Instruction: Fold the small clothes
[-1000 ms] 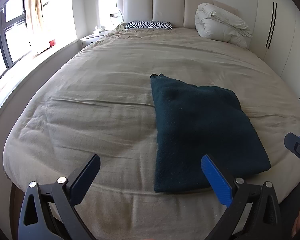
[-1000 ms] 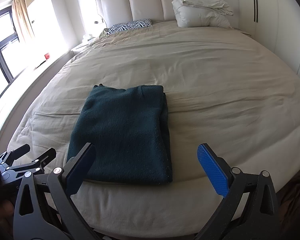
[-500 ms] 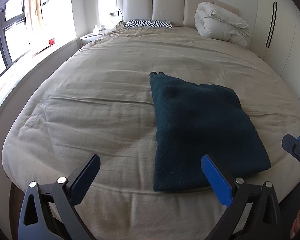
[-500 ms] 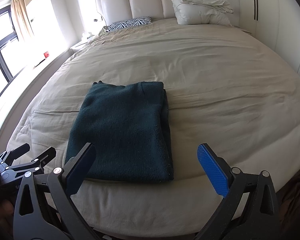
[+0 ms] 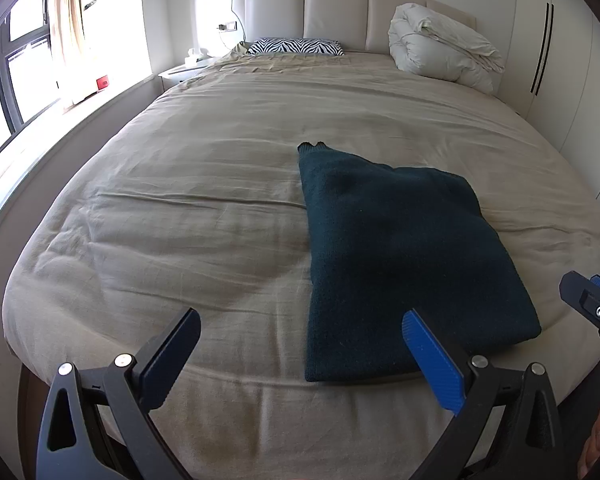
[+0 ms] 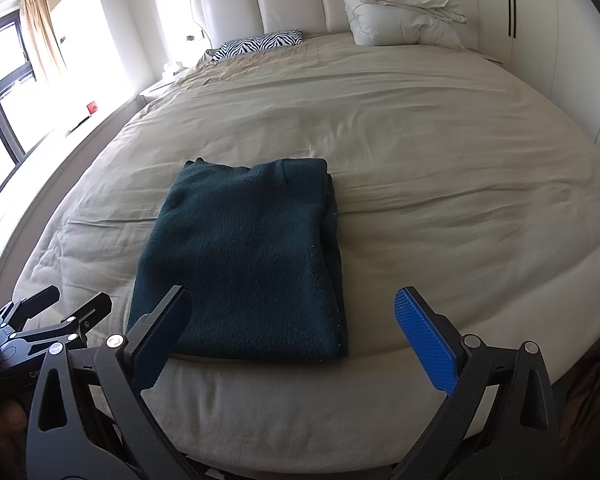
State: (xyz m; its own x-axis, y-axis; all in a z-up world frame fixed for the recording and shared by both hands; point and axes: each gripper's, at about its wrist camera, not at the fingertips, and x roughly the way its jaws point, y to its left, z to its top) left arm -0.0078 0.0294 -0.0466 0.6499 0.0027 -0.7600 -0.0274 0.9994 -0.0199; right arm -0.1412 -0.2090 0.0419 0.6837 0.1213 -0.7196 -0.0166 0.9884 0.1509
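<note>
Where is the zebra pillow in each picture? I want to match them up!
Left wrist view: the zebra pillow lies at the top, near the middle, against the headboard.
Right wrist view: the zebra pillow lies at the top, left of the middle, tilted, below the headboard.
Shared landmark: the folded white duvet, to the right of the pillow in both views.

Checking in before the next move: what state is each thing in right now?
Sweater: folded into a flat rectangle, lying near the foot of the bed.
Left gripper: open, empty, short of the sweater.
Right gripper: open, empty.
Duvet: bundled by the headboard.
Bed cover: spread out, lightly wrinkled.
</note>
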